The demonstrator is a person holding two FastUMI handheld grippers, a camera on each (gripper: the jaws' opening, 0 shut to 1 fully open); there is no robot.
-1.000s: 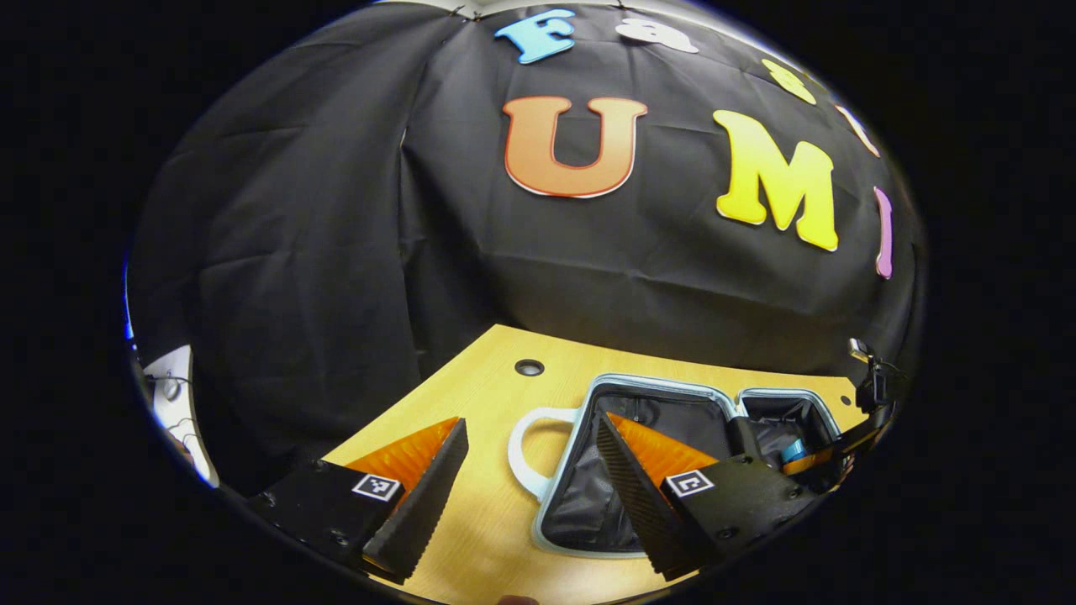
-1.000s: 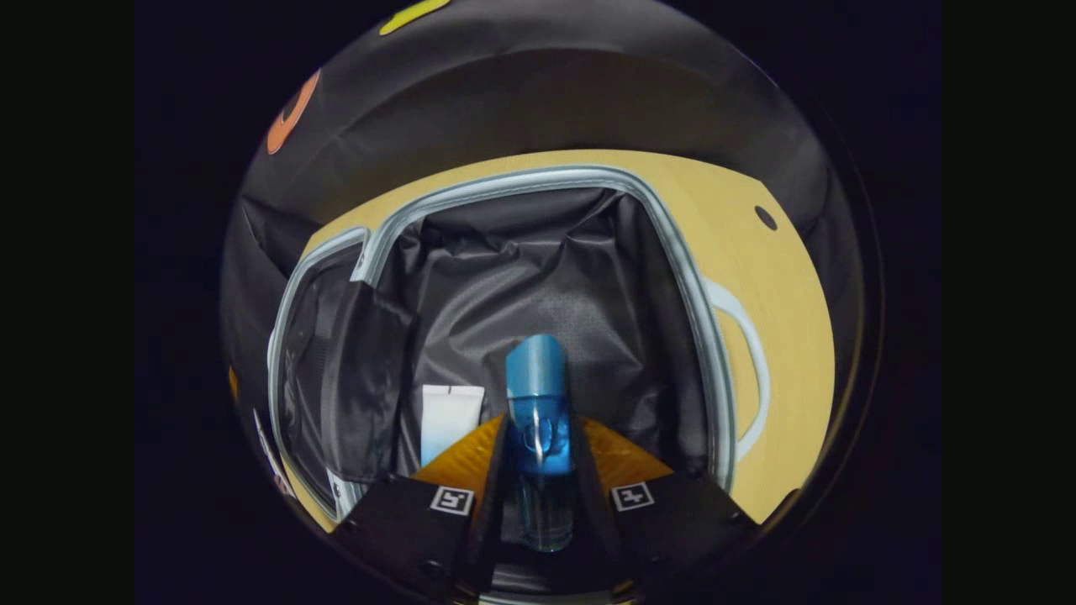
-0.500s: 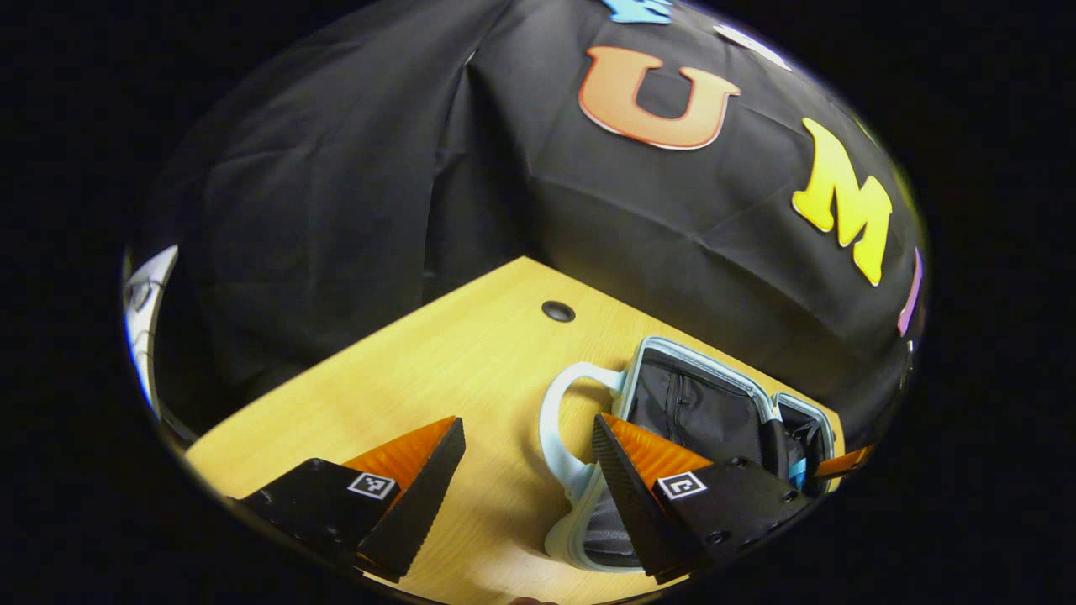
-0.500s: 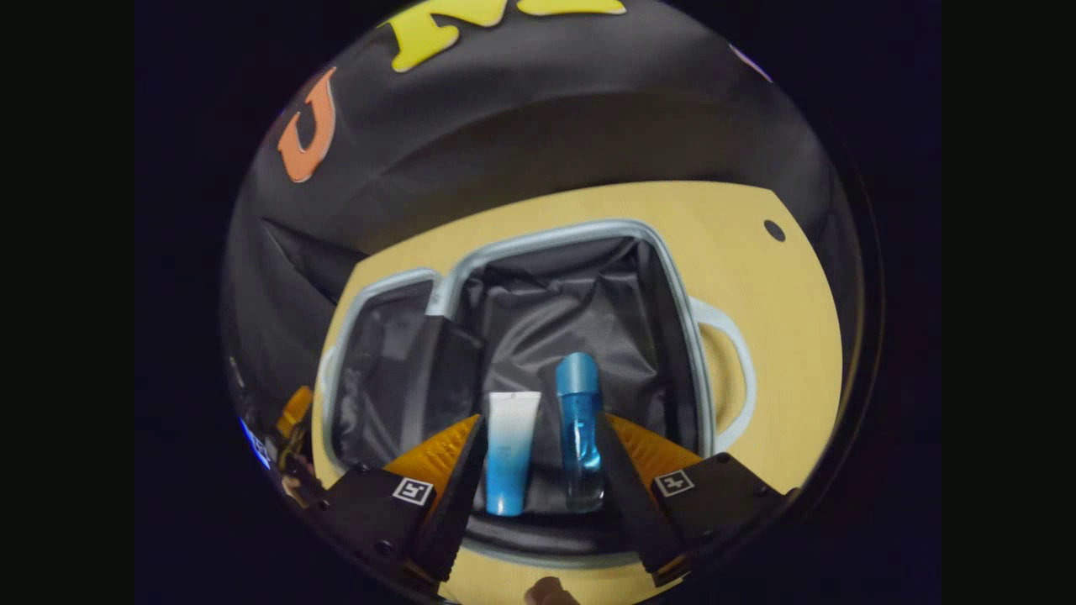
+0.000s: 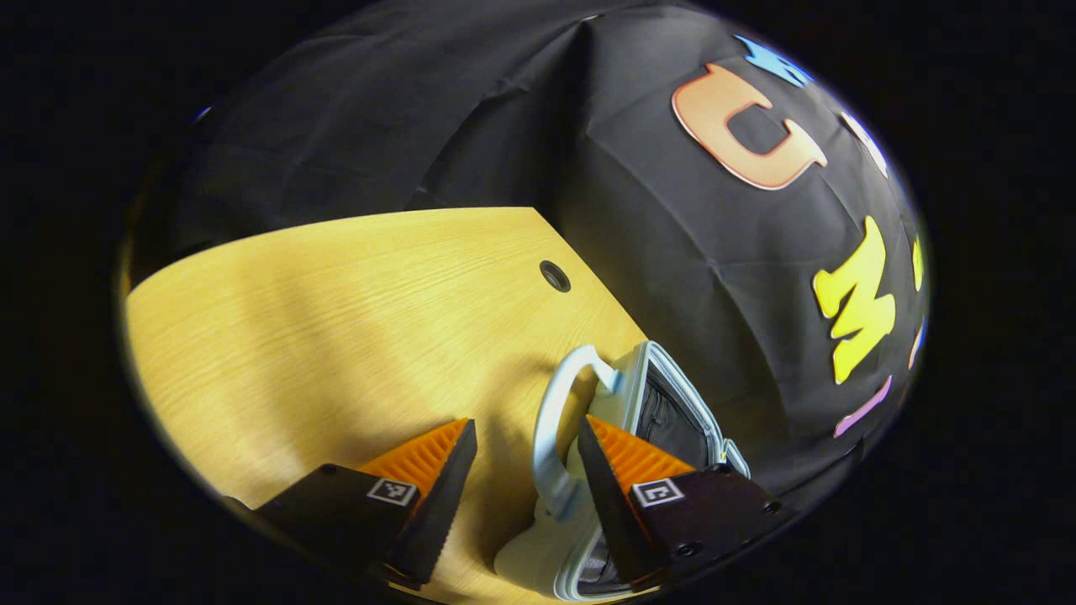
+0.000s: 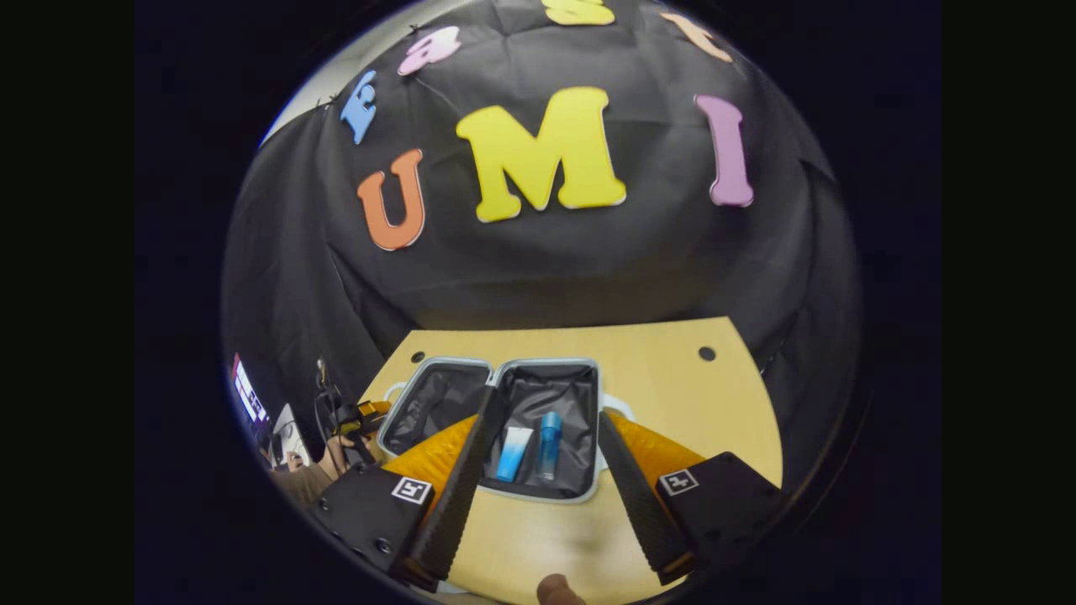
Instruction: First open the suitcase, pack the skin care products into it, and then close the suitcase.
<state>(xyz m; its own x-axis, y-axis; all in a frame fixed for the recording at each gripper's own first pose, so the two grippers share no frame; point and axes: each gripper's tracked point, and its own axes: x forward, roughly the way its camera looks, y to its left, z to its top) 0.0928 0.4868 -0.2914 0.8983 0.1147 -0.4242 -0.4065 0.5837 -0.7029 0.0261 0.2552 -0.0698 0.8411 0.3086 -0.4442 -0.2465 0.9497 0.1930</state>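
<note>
The open suitcase [image 6: 546,363] lies flat on the wooden table [image 6: 672,395], both dark-lined halves facing up. In its right half a white-and-blue tube [image 6: 513,441] and a blue bottle [image 6: 549,433] lie side by side. My right gripper [image 6: 549,405] is open and holds nothing, hanging back above the table's near edge. My left gripper [image 5: 525,428] is open too, low at the suitcase's handle end, with the pale handle [image 5: 545,437] between its fingers and untouched. In the right gripper view the left gripper [image 6: 357,416] is beside the suitcase's left half.
A cable hole [image 5: 554,276] sits in the tabletop near the far edge, and two such holes [image 6: 706,354] show beyond the suitcase. A hand [image 6: 332,454] holds the left gripper. Bare wood [image 5: 336,319] spreads left of the handle.
My right gripper let go of the blue bottle, which now lies beside the tube, and pulled back and up. My left gripper swung round toward the suitcase's handle.
</note>
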